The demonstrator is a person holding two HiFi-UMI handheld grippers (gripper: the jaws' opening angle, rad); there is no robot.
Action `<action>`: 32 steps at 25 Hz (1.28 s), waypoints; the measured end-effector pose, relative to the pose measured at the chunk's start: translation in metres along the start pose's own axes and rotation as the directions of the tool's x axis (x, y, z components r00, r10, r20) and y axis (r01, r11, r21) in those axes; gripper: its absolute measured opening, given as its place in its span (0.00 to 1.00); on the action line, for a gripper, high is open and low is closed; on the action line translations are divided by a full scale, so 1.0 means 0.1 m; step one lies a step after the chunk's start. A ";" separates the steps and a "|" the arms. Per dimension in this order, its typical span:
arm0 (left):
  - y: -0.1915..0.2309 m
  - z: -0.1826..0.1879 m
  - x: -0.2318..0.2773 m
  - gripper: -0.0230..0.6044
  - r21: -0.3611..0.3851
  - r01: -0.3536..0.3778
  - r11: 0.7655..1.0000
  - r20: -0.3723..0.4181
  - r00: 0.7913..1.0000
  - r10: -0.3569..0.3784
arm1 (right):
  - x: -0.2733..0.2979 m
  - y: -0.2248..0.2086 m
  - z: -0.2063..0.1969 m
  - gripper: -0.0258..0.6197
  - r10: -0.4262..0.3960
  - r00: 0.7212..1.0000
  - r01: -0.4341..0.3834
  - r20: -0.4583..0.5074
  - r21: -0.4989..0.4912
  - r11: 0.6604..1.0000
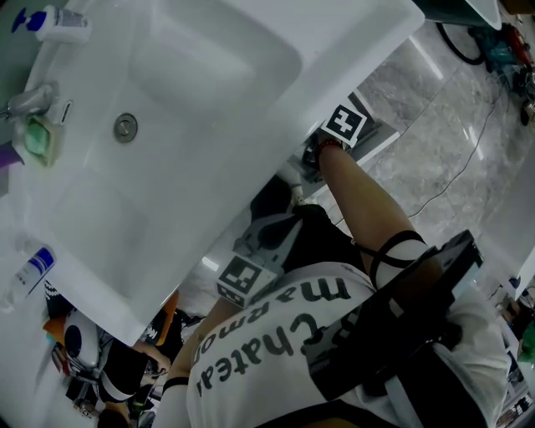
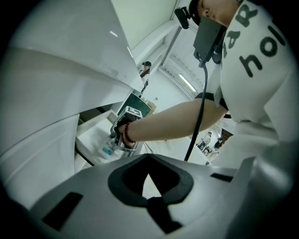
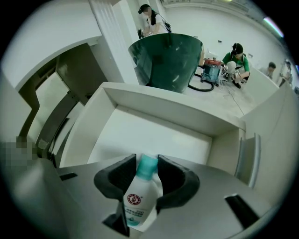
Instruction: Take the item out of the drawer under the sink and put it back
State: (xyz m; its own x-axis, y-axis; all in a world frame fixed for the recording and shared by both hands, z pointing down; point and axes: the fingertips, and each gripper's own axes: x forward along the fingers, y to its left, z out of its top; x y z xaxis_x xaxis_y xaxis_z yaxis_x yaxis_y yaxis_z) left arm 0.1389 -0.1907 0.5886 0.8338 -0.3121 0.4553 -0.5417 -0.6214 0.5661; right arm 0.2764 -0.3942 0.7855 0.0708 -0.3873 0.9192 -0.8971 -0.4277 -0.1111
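Note:
A small white bottle [image 3: 139,196] with a teal cap and a round red logo sits between the pads of my right gripper [image 3: 148,164], which is shut on it. That gripper points steeply down over the open white drawer [image 3: 154,135], whose floor is bare. In the left gripper view the same bottle [image 2: 108,150] hangs low inside the drawer [image 2: 91,137] under the right gripper [image 2: 122,136]. From the head view only the right gripper's marker cube [image 1: 344,123] shows, at the edge of the white sink [image 1: 209,67]. My left gripper [image 2: 149,158] is shut and empty, held back from the drawer.
A dark green tub [image 3: 168,60] stands just beyond the drawer's far wall. A cabinet front with a bar handle [image 3: 254,158] is to the right. On the sink top are a tap [image 1: 32,100], a soap dish [image 1: 40,140] and bottles [image 1: 58,23]. People sit on the floor behind [image 3: 236,58].

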 end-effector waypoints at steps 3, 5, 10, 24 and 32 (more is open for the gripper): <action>0.00 -0.02 -0.02 0.05 -0.005 -0.016 1.000 0.009 1.000 0.016 | 0.00 0.02 -0.03 0.27 0.008 1.000 -0.008 -0.018 0.007 1.000; 0.01 -0.03 -0.03 0.05 -0.010 -0.030 1.000 0.021 0.999 0.030 | 0.04 0.16 0.01 0.27 0.101 0.995 -0.101 0.020 0.006 0.995; -0.01 -0.06 -0.03 0.05 0.008 -0.048 0.999 0.040 0.998 0.048 | 0.02 0.12 0.01 0.21 0.122 0.992 -0.122 0.031 -0.024 0.992; -0.20 -0.07 -0.15 0.05 0.017 -0.114 0.993 0.101 0.989 0.112 | -0.41 0.21 0.12 0.20 0.282 0.956 -0.273 0.081 -0.112 0.956; -0.24 0.05 -0.27 0.05 -0.042 -0.152 0.987 0.165 0.974 0.157 | -0.85 0.22 0.23 0.19 0.379 0.913 -0.363 0.151 -0.126 0.923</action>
State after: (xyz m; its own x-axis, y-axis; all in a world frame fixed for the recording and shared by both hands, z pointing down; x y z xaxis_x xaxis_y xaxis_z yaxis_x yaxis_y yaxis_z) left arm 0.1303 -0.1706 0.5592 0.7445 -0.5200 0.4187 -0.6661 -0.5359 0.5188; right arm 0.2601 -0.3895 0.6968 -0.2096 -0.6393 0.7399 -0.9089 -0.1515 -0.3884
